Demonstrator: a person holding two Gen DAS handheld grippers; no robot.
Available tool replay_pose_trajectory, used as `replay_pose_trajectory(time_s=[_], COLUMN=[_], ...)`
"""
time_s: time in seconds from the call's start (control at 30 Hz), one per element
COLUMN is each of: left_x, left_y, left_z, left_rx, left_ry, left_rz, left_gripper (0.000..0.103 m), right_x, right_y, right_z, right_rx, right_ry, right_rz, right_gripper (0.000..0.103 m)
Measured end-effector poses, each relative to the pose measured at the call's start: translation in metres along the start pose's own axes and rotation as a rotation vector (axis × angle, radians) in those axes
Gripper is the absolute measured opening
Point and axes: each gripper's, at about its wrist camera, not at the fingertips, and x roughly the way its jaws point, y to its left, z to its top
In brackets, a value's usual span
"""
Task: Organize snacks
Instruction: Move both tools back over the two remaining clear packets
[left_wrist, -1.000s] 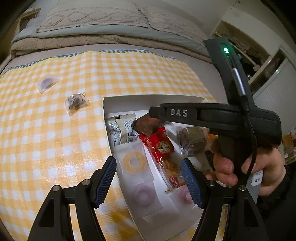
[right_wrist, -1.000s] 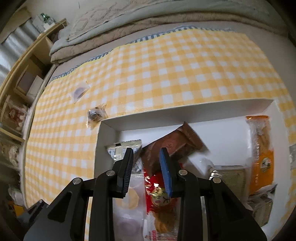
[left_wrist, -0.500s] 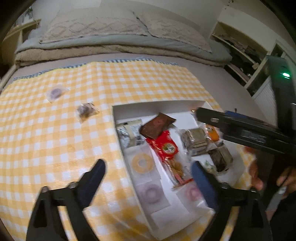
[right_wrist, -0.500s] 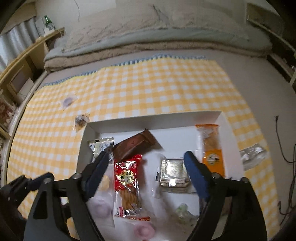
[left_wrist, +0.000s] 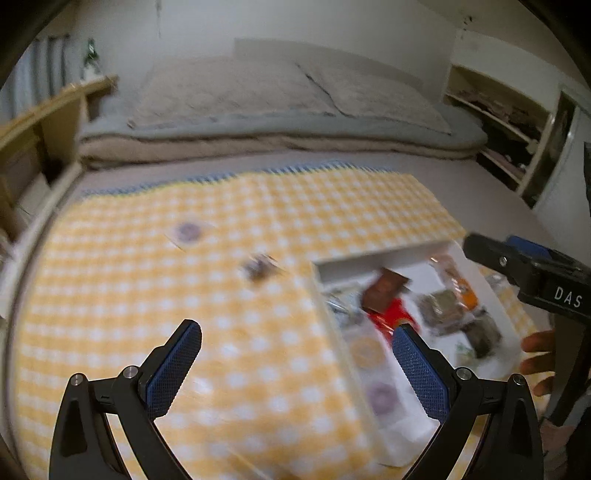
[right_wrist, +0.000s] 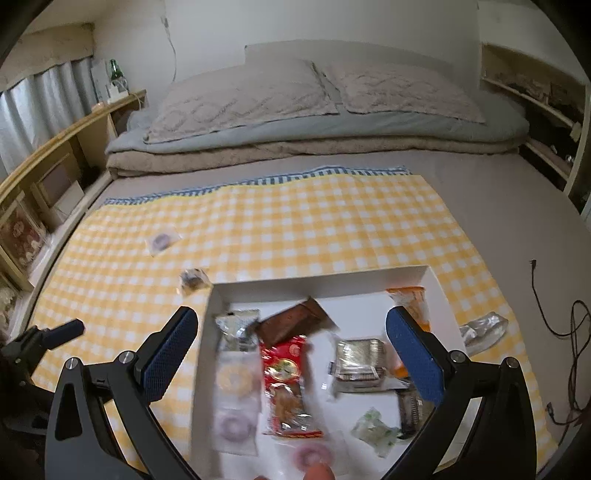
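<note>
Left wrist view: my left gripper (left_wrist: 295, 363) hung spread wide with nothing between its pads, above the yellow checked cloth (left_wrist: 229, 258) laid on the bed. Its jaws had just been opening. The picture was blurred. The white box (left_wrist: 325, 291) lay to the right, and I could make out a brown bar, a red packet and several darker packs inside it, though not their exact order. Two snacks lay outside it on the cloth: a ring sweet in a clear wrapper (left_wrist: 188, 232) well apart from the box, and a dark wrapped sweet (left_wrist: 260, 267) near the box's far left corner. The right gripper (left_wrist: 517, 264) showed at the right edge, above the box.

Right wrist view: my right gripper (right_wrist: 291, 354) was likewise spread wide and empty, its jaws having just been opening, poised over the box (right_wrist: 218, 295). Inside lay the brown bar (right_wrist: 295, 325), the red packet (right_wrist: 286, 373), a silver pack (right_wrist: 360, 360), an orange pack (right_wrist: 413, 306), ring sweets and others. A silver packet (right_wrist: 484, 330) lay on the cloth beside the box's right wall.

Judgement: most snacks were boxed; three loose ones remained to be collected.
</note>
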Motion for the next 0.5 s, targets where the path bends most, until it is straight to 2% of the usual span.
replay_pose_trajectory(time_s=[0.23,0.37,0.5], left_x=[-0.032,-0.035,-0.022], left_y=[0.055,0.076,0.089], left_z=[0.022,0.037,0.05], left_rx=[-0.072,-0.122,-0.119], left_ry=[-0.084,-0.126,-0.148], left_rz=[0.119,0.14,0.145], left_gripper=[0.103,0.103,0.103], right_x=[0.012,0.025,0.043], right_y=[0.029,0.045,0.062], right_z=[0.016,0.025,0.035], right_rx=[0.017,0.032,0.023], right_ry=[-0.029,-0.029,-0.034], right_rz=[0.029,0.029,0.038], right_gripper=[0.103,0.103,0.103])
